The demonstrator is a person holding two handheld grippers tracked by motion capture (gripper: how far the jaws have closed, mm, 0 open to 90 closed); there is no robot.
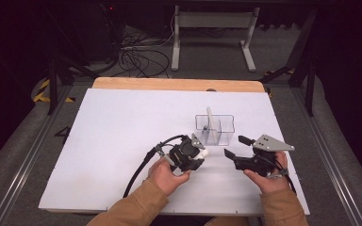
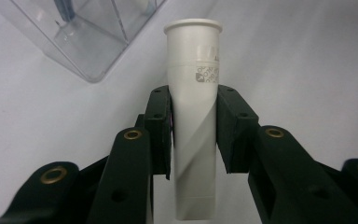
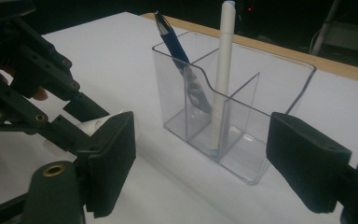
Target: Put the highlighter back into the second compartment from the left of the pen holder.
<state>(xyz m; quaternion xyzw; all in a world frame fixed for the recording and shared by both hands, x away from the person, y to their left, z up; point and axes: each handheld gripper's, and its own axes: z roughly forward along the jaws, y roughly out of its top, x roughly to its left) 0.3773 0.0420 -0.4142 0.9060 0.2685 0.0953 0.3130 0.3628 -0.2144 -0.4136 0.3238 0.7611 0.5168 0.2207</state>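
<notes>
Nearest us, our left gripper (image 2: 193, 135) pinches a white plastic marker with a flared cap (image 2: 194, 116), lifted just short of the clear plastic divided pen holder (image 1: 215, 128). Our right gripper (image 3: 205, 163) waits spread, empty. Next, probably, we tip the marker upright into a free compartment.
</notes>
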